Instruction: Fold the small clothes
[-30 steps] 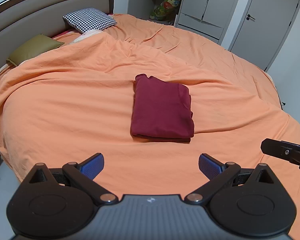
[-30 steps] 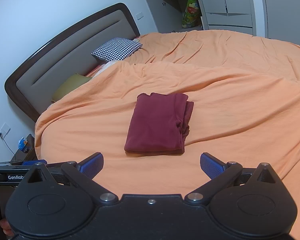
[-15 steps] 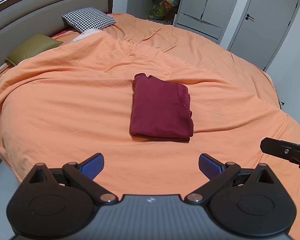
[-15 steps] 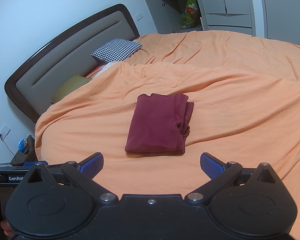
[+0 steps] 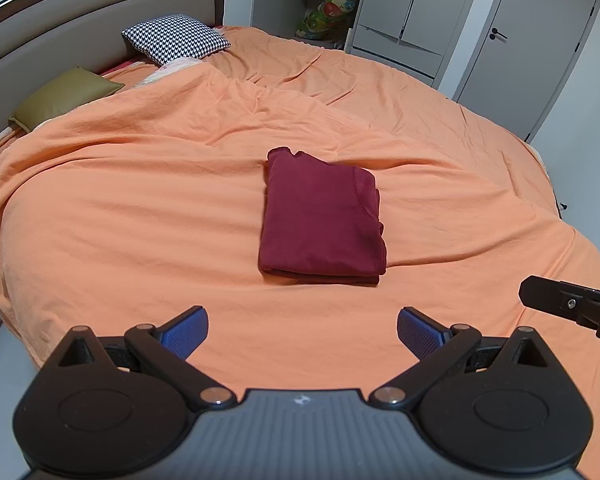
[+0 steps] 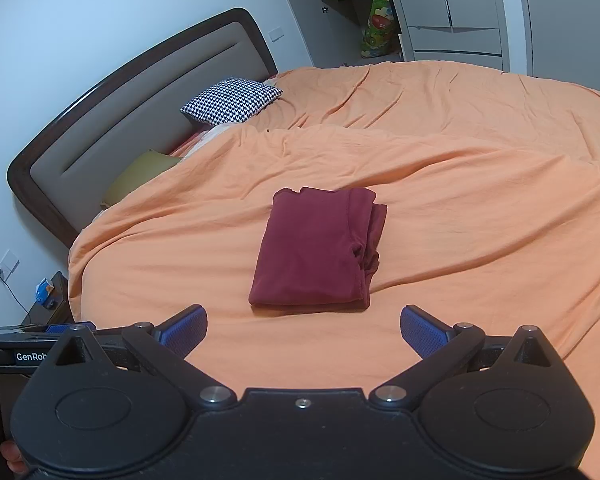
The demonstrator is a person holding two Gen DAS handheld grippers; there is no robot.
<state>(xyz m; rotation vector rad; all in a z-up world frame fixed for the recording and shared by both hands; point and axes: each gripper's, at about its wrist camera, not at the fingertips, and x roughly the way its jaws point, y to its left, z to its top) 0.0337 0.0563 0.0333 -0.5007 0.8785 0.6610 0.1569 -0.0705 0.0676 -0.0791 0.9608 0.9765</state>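
A dark red garment (image 5: 322, 216) lies folded into a neat rectangle in the middle of the orange bedspread (image 5: 140, 208); it also shows in the right wrist view (image 6: 318, 250). My left gripper (image 5: 302, 330) is open and empty, held above the bed's near edge, short of the garment. My right gripper (image 6: 303, 330) is open and empty too, at about the same distance from it. The right gripper's tip shows at the right edge of the left wrist view (image 5: 568, 306). The left gripper shows at the left edge of the right wrist view (image 6: 32, 346).
A houndstooth pillow (image 5: 176, 38) and an olive pillow (image 5: 66, 96) lie by the padded headboard (image 6: 128, 120). Grey wardrobes and a door (image 5: 532, 40) stand beyond the bed. A nightstand with small items (image 6: 46, 294) sits left of the bed.
Almost nothing; both grippers stay open and hold their places, with only a slight drift of the left wrist view. The garment has not moved.
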